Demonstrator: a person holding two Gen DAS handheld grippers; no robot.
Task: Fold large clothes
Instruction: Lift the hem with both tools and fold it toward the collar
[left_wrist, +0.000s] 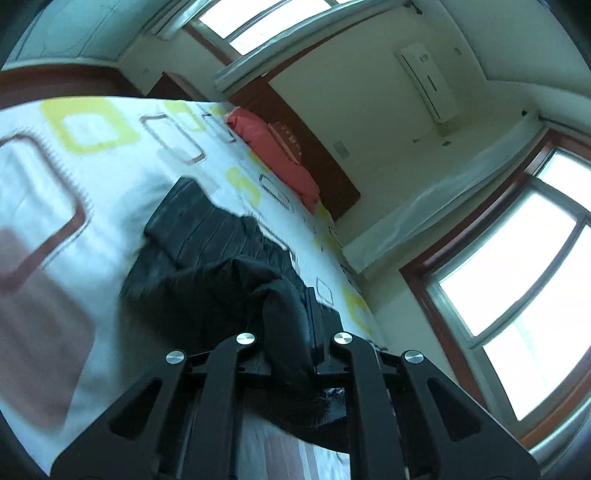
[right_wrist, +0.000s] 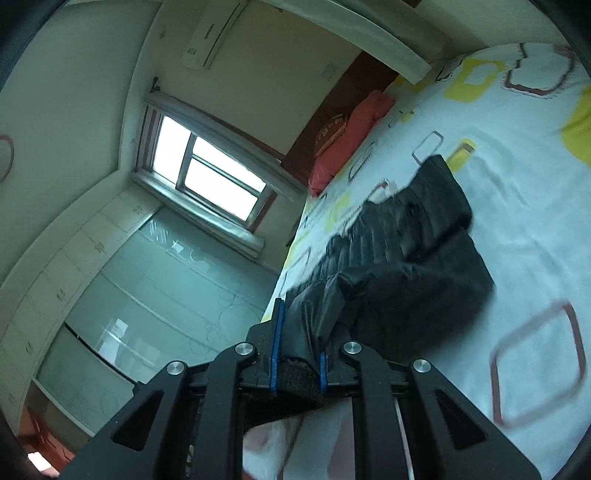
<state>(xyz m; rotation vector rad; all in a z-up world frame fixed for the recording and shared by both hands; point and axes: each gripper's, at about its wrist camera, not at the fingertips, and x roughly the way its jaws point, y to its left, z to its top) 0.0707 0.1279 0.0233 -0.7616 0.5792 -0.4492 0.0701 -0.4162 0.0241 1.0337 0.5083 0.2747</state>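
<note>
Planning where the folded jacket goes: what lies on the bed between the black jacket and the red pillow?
Only bare patterned bedsheet lies between the black jacket and the red pillow; the right wrist view shows it best.

Black jacket (left_wrist: 207, 258) near edge blurred; bedsheet (left_wrist: 55, 229) pattern smeared, cut by frame.

The jacket (left_wrist: 207, 240) lies on the bed (left_wrist: 74, 192), its near edge lifted off the bed and pinched in both the left gripper (left_wrist: 291, 332) and the right gripper (right_wrist: 299, 347). Beyond the jacket, at the bed's far end, a pillow (left_wrist: 273, 155) leans against the headboard (left_wrist: 332, 173). An air conditioner (left_wrist: 428, 81) hangs on the wall above the headboard, with a window (right_wrist: 210, 173) on the wall beside the bed.
</note>
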